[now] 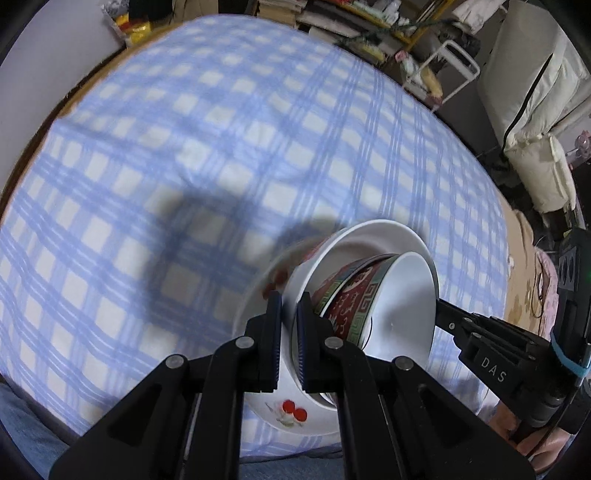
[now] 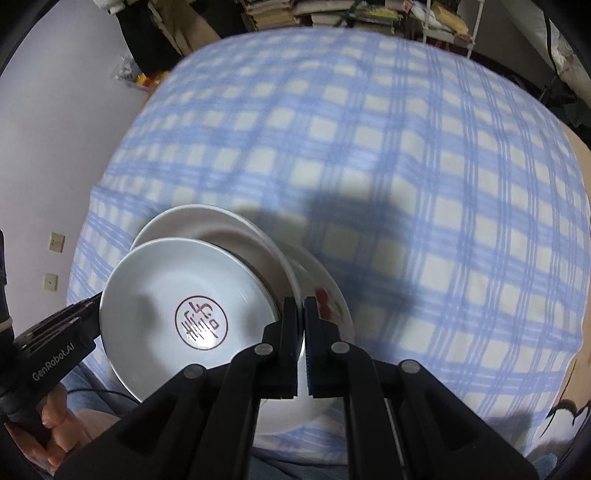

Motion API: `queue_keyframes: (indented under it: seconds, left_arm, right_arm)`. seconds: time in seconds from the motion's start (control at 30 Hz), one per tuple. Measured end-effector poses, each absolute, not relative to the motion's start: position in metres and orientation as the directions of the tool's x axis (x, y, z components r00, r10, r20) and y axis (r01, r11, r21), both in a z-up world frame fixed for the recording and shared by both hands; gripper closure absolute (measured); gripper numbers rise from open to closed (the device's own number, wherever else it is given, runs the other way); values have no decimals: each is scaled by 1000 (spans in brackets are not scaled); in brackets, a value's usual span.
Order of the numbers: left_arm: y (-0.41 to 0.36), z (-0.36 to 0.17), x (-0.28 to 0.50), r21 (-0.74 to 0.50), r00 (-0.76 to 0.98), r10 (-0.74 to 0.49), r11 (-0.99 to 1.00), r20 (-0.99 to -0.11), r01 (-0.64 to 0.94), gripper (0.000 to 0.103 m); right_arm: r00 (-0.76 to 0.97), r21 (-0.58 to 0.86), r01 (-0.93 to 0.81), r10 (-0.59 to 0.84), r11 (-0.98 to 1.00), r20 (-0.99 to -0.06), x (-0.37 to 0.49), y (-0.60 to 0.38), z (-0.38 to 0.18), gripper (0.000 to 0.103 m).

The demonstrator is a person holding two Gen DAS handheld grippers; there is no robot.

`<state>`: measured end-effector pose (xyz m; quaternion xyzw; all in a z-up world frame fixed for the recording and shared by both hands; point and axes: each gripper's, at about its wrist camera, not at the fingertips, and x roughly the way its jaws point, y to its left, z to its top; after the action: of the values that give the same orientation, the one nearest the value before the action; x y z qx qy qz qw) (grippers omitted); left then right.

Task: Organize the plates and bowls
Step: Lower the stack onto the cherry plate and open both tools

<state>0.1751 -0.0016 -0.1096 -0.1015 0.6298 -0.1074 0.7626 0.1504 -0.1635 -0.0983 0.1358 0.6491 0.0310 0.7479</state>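
Note:
A bowl with a red and green patterned outside (image 1: 351, 295) and a red seal mark inside (image 2: 199, 325) sits tilted in a white deep plate (image 1: 388, 236) (image 2: 199, 221). My left gripper (image 1: 290, 325) (image 2: 92, 306) is shut on that plate's rim at one side. At the opposite side my right gripper (image 2: 303, 317) (image 1: 443, 310) is shut on the same rim. Under the stack lies a white plate with a cherry picture (image 1: 291, 410) (image 2: 328, 295), blurred like the cloth. I cannot tell whether the stack touches it.
A blue and white checked cloth (image 1: 184, 166) (image 2: 406, 147) covers the table. Cluttered shelves with books (image 2: 280, 14) stand behind it, white padded furniture (image 1: 535, 110) stands to the right and a pale wall (image 2: 55, 147) is on the left. A hand (image 2: 51, 413) holds the left gripper's handle.

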Motion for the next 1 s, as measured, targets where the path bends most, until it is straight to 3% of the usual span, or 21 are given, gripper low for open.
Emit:
queue_keyframes:
  seconds: [0.43,0.83,1.0]
  left_arm:
    - [-9,-115,175,-273,180,-280,960,-943,62,97]
    - [-16,-114,169,-166,206,-189,978,-960,127,87]
    - [-12,-102,164,-124,260,-153,985,-953,123,75]
  right_arm:
    - [113,285,101,274,953,-955,152,-175,-110,95]
    - [164,307,74,292,949,-942,152,-180,-104,94]
    - [234,355,84,328,931,-915,149,-192,-82,92]
